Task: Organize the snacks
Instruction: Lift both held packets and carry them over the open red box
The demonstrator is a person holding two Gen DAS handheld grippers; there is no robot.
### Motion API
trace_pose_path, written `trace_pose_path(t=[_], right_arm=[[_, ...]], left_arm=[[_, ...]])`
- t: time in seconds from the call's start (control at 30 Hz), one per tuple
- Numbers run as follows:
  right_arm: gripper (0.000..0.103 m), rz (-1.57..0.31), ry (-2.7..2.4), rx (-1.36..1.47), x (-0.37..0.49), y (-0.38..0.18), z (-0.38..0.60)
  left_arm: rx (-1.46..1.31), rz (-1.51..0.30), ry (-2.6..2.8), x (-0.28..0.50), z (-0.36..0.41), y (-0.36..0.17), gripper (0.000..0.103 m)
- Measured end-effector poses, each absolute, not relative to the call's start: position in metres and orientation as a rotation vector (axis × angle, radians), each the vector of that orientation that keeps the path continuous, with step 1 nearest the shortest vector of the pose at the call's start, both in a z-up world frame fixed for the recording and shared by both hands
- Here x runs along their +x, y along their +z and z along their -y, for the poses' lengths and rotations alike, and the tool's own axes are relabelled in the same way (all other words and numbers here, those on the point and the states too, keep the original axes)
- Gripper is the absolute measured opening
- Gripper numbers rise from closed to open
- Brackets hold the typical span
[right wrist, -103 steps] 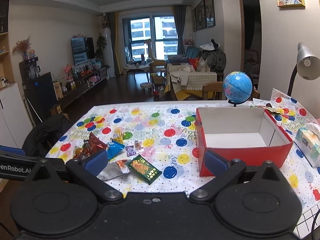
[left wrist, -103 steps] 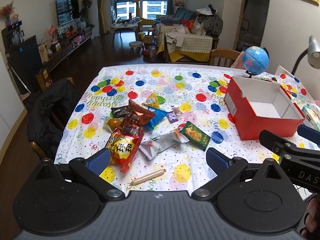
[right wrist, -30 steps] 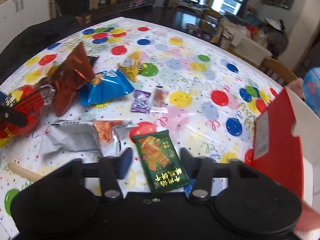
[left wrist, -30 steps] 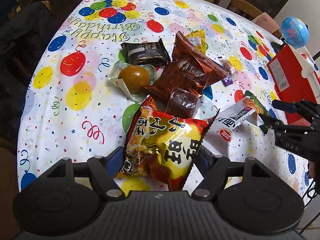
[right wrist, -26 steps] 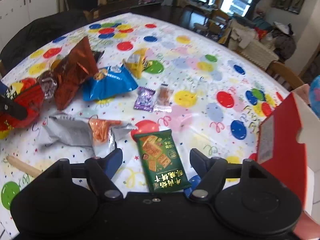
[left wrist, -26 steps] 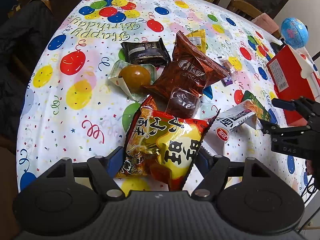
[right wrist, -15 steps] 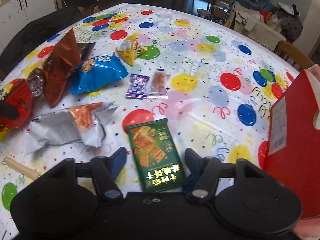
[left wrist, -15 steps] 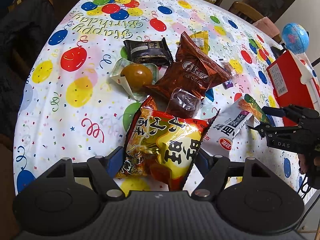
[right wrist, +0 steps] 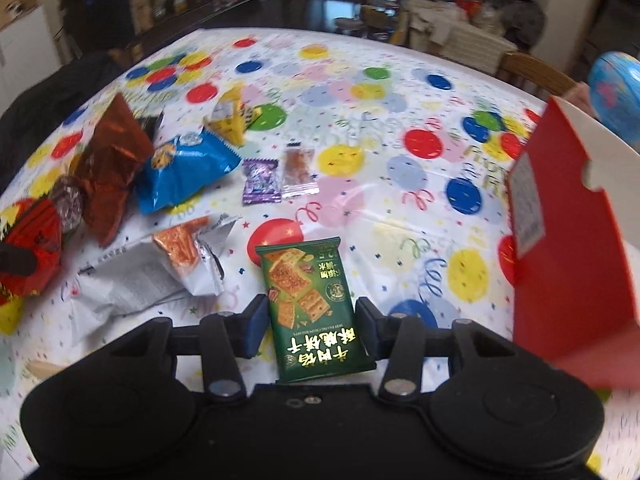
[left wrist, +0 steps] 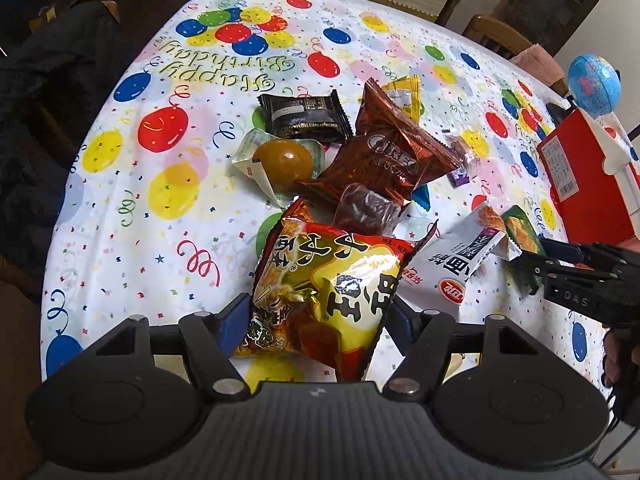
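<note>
Right wrist view alone shows the right tool (right wrist: 308,326) closing around the green cracker packet (right wrist: 310,300), not yet gripping.

Left approach: I see open counter (left wrist: 132,184) left of the snack pile (left wrist: 360,168).
Centre: pile blocks a straight pass; packets overlap.
Right side: red box (right wrist: 576,264) stands as a wall near my right claw (right wrist: 310,326).
Between pile and box: bare counter strip, passable.
Far counter: clear room beyond the snacks.

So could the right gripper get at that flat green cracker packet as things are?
Probably yes: the right gripper already straddles the flat green cracker packet, its jaws have just been closing, and nothing lies on top.
</note>
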State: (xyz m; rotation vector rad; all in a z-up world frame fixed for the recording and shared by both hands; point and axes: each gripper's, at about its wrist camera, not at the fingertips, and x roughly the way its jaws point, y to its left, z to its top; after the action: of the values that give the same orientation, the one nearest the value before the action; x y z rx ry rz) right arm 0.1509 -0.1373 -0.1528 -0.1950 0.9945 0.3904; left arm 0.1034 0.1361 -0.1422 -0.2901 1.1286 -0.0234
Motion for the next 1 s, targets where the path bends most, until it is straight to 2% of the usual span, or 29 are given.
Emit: trace_pose_path(t=[0.27,0.53,1.0], right_arm=[[0.046,-0.959,0.311,-0.092,0.128,-0.118,0.151],[0.046,-0.866,0.240,-0.040,0.118,-0.070,0.190],[0.046,-0.764,0.148,0.006,0.144,-0.029,0.310]], left_arm=[[-0.289,-1.063,-0.015,0.090,-0.130,-0.108,0.069],[-0.252,-0.981,-0.054,0.095,-0.093,-0.067,0.069],[-0.102,-0.870,-0.213,0.145,0.054,-0.019,0.070]])
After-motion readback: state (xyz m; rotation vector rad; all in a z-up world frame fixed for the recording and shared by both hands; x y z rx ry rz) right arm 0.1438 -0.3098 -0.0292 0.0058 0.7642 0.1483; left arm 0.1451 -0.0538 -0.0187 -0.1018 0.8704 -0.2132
